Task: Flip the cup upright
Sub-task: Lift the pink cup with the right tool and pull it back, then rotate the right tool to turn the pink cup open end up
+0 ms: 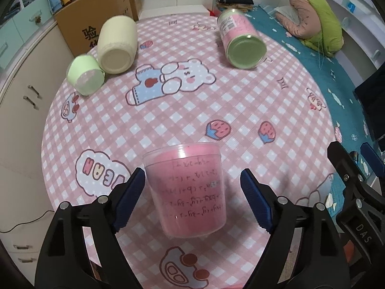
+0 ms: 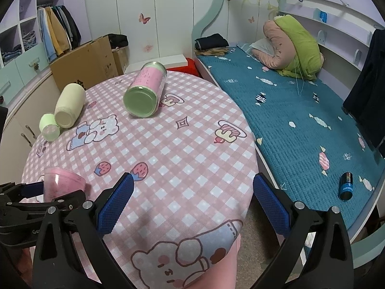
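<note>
A clear plastic cup with a pink lining and handwriting point(image 1: 186, 190) rests on the pink checked tablecloth point(image 1: 168, 110), between the fingers of my left gripper point(image 1: 192, 187). The jaws stand open on either side of the cup, with a gap on the right and the left pad close to the cup wall. The cup also shows in the right wrist view point(image 2: 62, 183), behind the left gripper's black body point(image 2: 36, 207). My right gripper point(image 2: 192, 200) is open and empty above the table's near right edge; it also shows in the left wrist view point(image 1: 356, 168).
Three more cups lie on their sides at the far end: a pink-and-green one point(image 1: 240, 41), a cream one point(image 1: 118, 45) and a small green one point(image 1: 85, 74). A cardboard box point(image 1: 96, 24) stands behind. A bed with a teal cover point(image 2: 300, 125) runs along the right, with a battery point(image 2: 346, 186) on it.
</note>
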`<state>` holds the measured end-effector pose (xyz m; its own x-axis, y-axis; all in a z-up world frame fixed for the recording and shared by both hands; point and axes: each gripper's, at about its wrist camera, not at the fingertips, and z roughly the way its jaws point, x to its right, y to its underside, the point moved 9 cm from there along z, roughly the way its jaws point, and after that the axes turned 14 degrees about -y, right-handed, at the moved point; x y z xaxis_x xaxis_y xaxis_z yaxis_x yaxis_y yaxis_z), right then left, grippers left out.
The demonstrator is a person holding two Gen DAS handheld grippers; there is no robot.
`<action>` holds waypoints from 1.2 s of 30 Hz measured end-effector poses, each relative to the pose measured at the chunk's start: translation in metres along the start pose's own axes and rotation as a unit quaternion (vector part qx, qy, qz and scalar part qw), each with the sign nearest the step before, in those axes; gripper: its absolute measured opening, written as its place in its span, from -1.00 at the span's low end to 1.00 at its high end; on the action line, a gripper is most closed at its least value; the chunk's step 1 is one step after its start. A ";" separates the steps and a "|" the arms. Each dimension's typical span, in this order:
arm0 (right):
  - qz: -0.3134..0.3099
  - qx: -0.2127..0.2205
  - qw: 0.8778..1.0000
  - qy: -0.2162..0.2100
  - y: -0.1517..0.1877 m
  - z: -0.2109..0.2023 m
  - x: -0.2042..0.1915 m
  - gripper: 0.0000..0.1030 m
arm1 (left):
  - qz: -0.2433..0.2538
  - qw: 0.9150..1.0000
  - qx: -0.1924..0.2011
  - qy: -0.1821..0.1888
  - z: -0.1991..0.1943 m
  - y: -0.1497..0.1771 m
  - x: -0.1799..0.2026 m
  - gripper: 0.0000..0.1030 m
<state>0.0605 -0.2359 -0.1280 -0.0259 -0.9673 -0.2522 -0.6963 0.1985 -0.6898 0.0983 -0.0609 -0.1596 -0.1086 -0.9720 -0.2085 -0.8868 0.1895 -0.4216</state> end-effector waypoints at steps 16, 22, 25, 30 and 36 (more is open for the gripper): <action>-0.039 -0.026 0.996 -0.079 -0.018 -0.004 -0.077 0.85 | -0.037 0.998 0.052 -0.023 -0.043 -0.007 -0.086 0.60; -0.054 -0.079 0.989 -0.110 -0.010 0.022 -0.122 0.85 | -0.055 0.997 0.043 -0.025 -0.031 0.002 -0.129 0.60; -0.049 -0.119 0.984 -0.122 -0.002 0.042 -0.139 0.85 | -0.060 0.997 0.041 -0.026 -0.024 0.006 -0.145 0.60; -0.050 -0.153 0.980 -0.116 0.005 0.062 -0.154 0.85 | -0.076 0.996 0.032 -0.023 -0.009 0.009 -0.171 0.60; -0.050 -0.194 0.974 -0.103 0.014 0.088 -0.162 0.85 | -0.085 0.996 0.019 -0.008 0.013 0.012 -0.186 0.60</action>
<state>0.1180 -0.0622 -0.1560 0.1727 -0.9191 -0.3543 -0.9073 -0.0085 -0.4203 0.1139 0.1238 -0.1377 0.0487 -0.9883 -0.1448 -0.8742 0.0279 -0.4847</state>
